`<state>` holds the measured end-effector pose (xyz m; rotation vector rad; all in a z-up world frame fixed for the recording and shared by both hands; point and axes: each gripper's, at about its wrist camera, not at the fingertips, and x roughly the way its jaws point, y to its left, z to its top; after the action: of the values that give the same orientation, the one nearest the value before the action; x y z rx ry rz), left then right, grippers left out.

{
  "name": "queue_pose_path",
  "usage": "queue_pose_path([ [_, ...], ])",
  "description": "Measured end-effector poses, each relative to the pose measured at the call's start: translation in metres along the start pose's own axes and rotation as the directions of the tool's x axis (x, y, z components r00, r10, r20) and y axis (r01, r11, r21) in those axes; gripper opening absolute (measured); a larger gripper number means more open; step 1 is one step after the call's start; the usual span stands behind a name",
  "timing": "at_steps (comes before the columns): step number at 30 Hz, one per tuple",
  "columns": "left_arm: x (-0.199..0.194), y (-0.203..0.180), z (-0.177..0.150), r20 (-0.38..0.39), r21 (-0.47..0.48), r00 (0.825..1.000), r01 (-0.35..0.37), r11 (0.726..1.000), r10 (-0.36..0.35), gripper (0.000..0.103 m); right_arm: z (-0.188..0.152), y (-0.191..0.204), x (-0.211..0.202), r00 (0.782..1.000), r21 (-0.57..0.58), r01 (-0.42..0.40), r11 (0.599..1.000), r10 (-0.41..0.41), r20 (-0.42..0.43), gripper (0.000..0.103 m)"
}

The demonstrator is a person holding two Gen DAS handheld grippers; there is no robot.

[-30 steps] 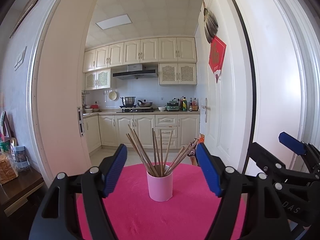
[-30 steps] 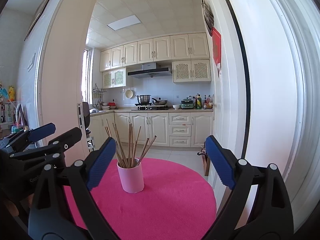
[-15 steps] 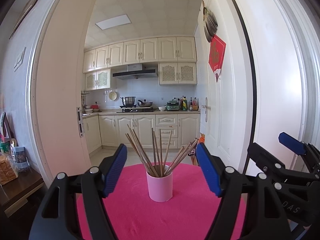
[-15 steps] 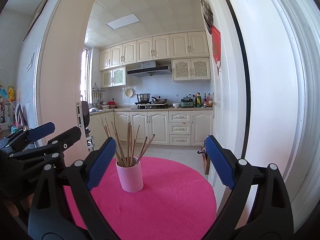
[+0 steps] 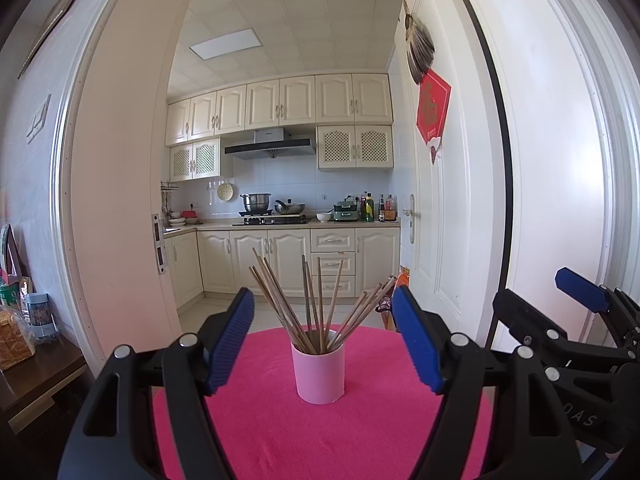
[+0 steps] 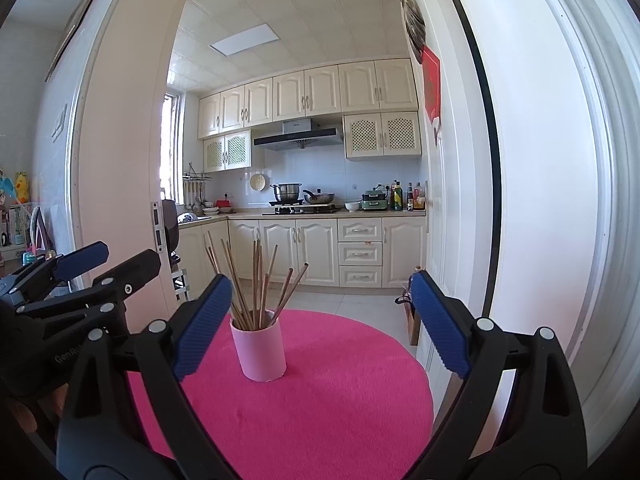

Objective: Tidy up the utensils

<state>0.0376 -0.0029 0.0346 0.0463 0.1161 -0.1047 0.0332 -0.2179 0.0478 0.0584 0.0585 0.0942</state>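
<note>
Side by side, left gripper [image 5: 323, 342] and right gripper [image 6: 320, 326], jaws wide, level before the chopstick cup [image 5: 318, 367].

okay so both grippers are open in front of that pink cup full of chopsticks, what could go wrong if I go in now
1. The chopsticks splay out in all directions above the pink cup, so jaws closing on one may knock its neighbours.
2. The cup looks tall and narrow, standing free on the pink mat; a sideways pull could tip it.
3. The left gripper and right gripper sit close together and might collide.
</note>
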Motion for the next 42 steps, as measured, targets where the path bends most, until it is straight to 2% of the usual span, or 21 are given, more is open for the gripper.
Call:
queue_pose_path([
  [42, 0.0028, 0.001, -0.0022, -0.003, 0.0, 1.0, -0.004, 1.0, 0.004, 0.071, -0.0093, -0.0006, 0.004, 1.0, 0.007, -0.006, 1.0, 0.006, -0.014, 0.09],
])
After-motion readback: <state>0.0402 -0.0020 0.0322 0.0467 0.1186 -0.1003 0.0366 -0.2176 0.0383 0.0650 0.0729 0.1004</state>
